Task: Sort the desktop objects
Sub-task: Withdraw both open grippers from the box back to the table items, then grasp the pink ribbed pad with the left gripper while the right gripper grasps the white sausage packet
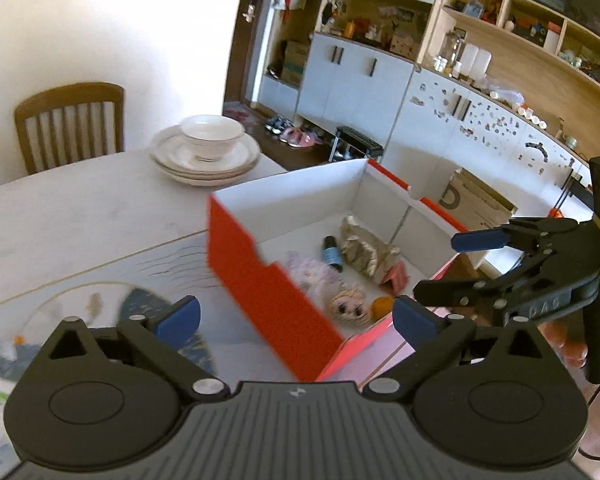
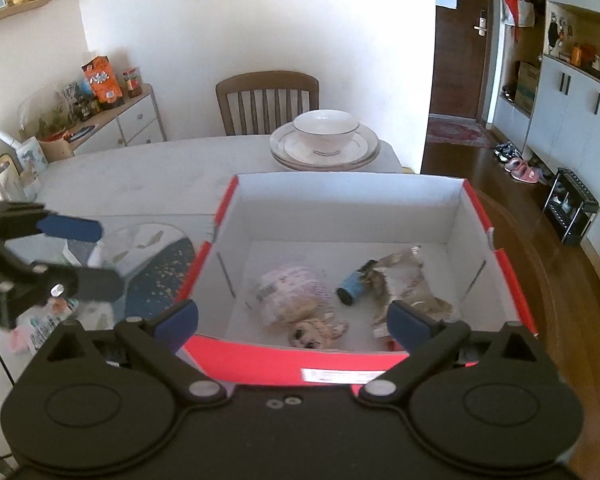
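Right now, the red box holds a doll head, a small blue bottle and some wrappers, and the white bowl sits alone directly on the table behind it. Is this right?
Not quite. The white bowl does not sit directly on the table: it rests on a stack of plates, as the right wrist view shows. The rest stands: the red box holds the doll head, small blue bottle and wrappers.

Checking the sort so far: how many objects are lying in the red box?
5 visible: blue bottle, crumpled paper bag, pink patterned packet, doll head, orange piece. More may be hidden.
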The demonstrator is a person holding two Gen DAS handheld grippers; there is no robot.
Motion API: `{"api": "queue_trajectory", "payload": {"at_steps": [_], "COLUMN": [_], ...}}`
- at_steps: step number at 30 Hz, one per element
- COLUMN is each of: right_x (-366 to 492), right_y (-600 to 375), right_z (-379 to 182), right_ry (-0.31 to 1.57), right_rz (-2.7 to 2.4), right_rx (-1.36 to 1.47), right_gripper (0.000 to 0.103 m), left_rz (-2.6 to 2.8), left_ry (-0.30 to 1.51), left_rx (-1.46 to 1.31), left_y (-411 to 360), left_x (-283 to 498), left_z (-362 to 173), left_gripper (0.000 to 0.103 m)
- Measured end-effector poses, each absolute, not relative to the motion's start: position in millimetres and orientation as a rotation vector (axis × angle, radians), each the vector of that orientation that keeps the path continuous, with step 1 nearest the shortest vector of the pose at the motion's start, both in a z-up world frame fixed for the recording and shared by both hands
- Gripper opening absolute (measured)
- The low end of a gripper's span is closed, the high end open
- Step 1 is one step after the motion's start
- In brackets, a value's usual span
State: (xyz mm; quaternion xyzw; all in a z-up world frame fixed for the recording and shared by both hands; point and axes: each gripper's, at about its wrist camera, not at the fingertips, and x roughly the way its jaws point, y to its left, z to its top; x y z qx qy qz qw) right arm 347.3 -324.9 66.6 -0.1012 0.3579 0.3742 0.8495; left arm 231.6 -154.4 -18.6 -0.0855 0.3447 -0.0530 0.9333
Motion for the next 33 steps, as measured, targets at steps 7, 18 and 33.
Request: {"api": "queue_trajectory", "payload": {"at_steps": [7, 18, 33], "right_x": [303, 239, 183], "right_y": [-284, -218, -123], "right_z": [61, 42, 5], "right_ry": [0.742, 0.748, 0.771], "right_rz": [0.769, 0.741, 0.665], "right_rx": [-0.226, -0.229, -0.224], "right_gripper": [0.102, 0.101, 0.101], "left_rz": [-0.106, -0.097, -0.095], "left_ry": [0.699, 0.717, 0.794], "left_rx": [-0.198, -0.163, -0.051], "left_y": [-108, -45, 12], "left_x": [177, 105, 58], "left_z": [-32, -63, -117], "left_gripper": [0.103, 0.103, 0.103]}}
